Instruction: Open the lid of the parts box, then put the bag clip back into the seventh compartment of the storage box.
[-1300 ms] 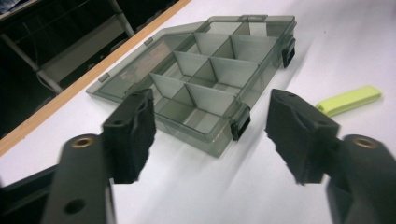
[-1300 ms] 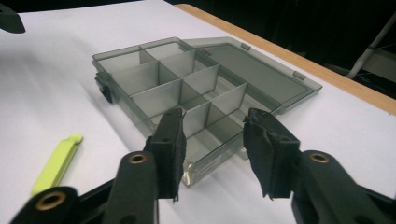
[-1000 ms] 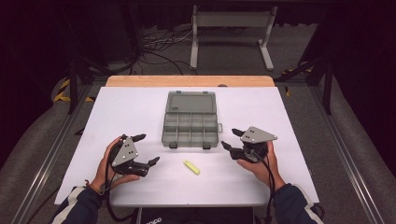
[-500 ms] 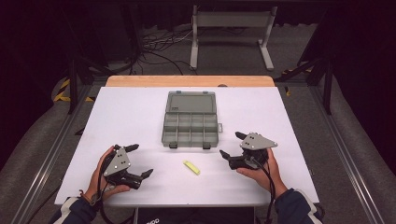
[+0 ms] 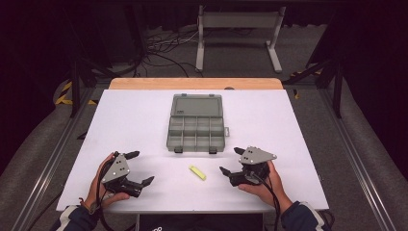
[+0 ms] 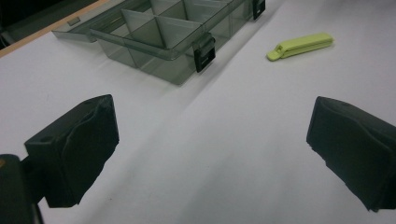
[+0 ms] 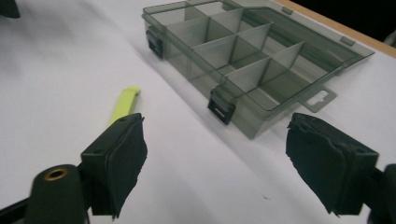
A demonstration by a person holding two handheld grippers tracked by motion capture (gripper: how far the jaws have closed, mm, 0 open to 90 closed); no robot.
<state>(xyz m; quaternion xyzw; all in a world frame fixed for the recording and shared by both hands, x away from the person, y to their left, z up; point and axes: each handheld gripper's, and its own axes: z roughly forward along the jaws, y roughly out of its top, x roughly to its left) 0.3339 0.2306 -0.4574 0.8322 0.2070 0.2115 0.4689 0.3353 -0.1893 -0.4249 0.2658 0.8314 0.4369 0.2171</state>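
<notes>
Two grippers resting low at the near edge of the white table, both with jaws spread wide and gripping nothing: left gripper sitting well to the left of the small yellow-green clip, right gripper sitting just to the right of it and pointing toward it. Lying flat on the bare tabletop between the two, that clip, a little nearer than the open grey compartment box, apart from it and touching nothing. Seeming empty, every compartment of the box, with the lid folded back flat behind. Showing the clip just past the left jaw in the right gripper view, off the centre line between the jaws. Risking, judging from that offset, a closing stroke catching only one end and flicking the thin piece away across the smooth surface. Also risking pads scraping the tabletop and skating over the clip, being so low and flat. Possibly nudging the box by its black latches on any wide sweep, lying close beside the path. Looking along the left gripper view, seeing the clip well off to the far right, so reaching from there likely meaning crossing toward the other hand and a possible collision.
</notes>
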